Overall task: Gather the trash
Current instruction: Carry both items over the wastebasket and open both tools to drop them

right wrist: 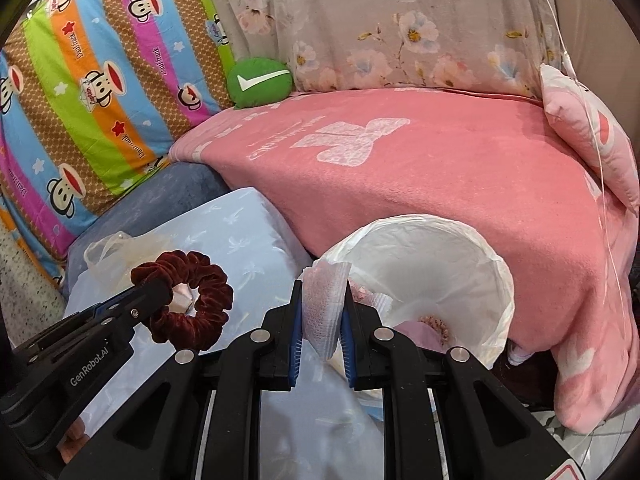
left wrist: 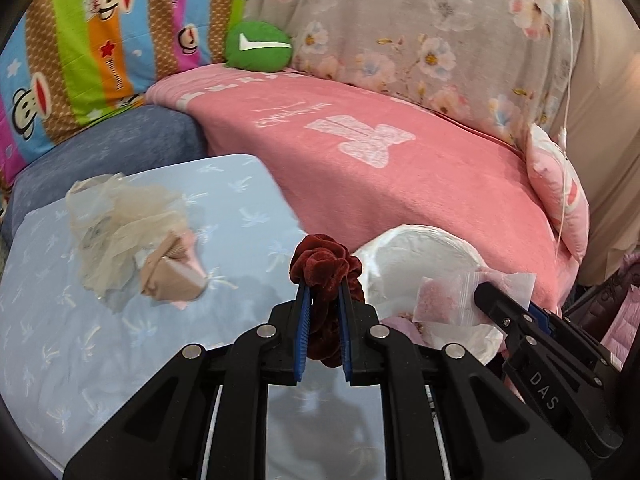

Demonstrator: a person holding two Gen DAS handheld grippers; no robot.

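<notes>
Trash bag [right wrist: 432,264] open at the pink blanket's [right wrist: 440,168] near edge.
Left gripper [left wrist: 324,300] clamps a scrunchie [left wrist: 324,264], right gripper [right wrist: 322,308] a small zip pouch [right wrist: 324,300], both carried toward it.

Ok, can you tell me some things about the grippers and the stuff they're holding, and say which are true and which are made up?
1. The left gripper holds a dark red scrunchie. True.
2. The right gripper is empty. False: it is shut on a small clear plastic bag.
3. The white trash bag stands open beside the pink blanket. True.
4. The round cushion with the check mark is blue. False: it is green.
5. A crumpled clear wrapper lies on the light blue pillow. True.
</notes>
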